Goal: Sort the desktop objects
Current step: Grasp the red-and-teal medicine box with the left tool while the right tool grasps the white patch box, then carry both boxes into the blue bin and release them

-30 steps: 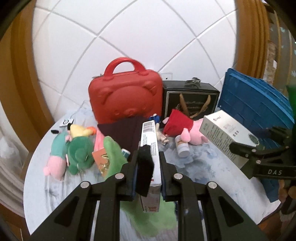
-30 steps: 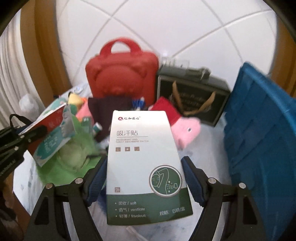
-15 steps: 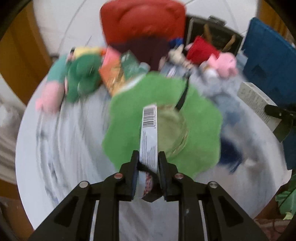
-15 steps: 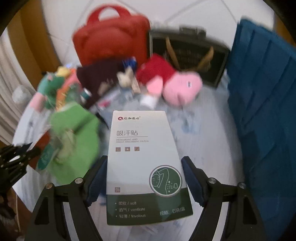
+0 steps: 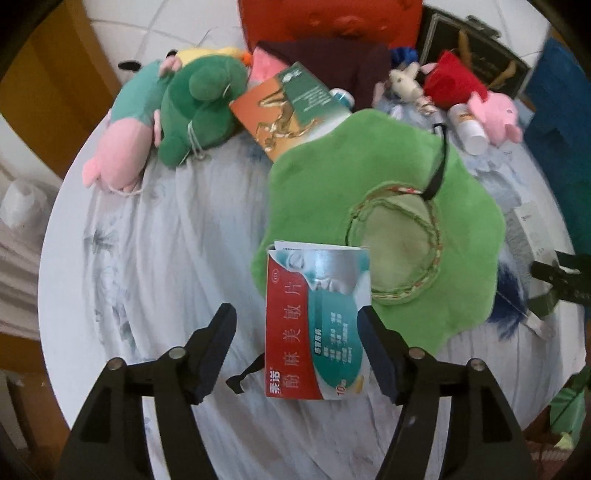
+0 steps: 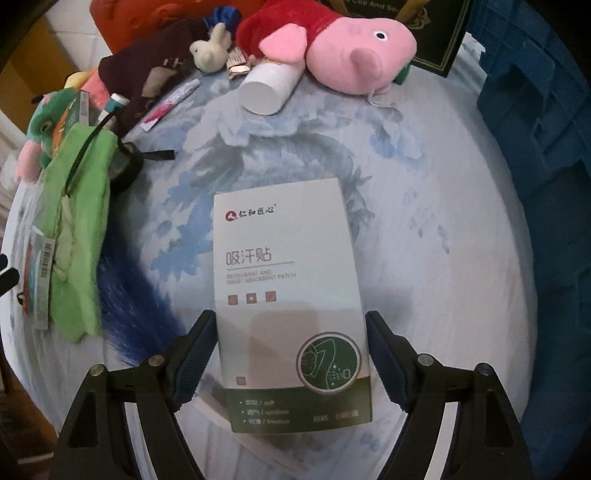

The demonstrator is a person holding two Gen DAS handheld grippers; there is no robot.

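Observation:
My left gripper (image 5: 295,317) points down at the table and its jaws are opening. Between them lies a red and teal medicine box (image 5: 314,325), face up, its far end on a green plush mat (image 5: 369,192). The left finger (image 5: 218,339) stands clear of the box; the right finger sits at its edge. My right gripper (image 6: 290,317) is shut on a white box with a green band (image 6: 288,280), held flat just above the blue-patterned tablecloth (image 6: 424,240). That white box (image 5: 528,229) also shows at the right edge of the left wrist view.
Along the back stand a red case (image 5: 328,18), a black gift bag (image 5: 476,55) and a blue crate (image 6: 535,147). Plush toys (image 5: 199,107), a pink pig plush (image 6: 351,51), a white bottle (image 6: 267,86) and an orange-green box (image 5: 284,107) crowd the far half.
The left gripper came down over the green mat and opened; the medicine box went from edge-on in the jaws to lying flat. The right gripper sank toward the cloth with the white box.

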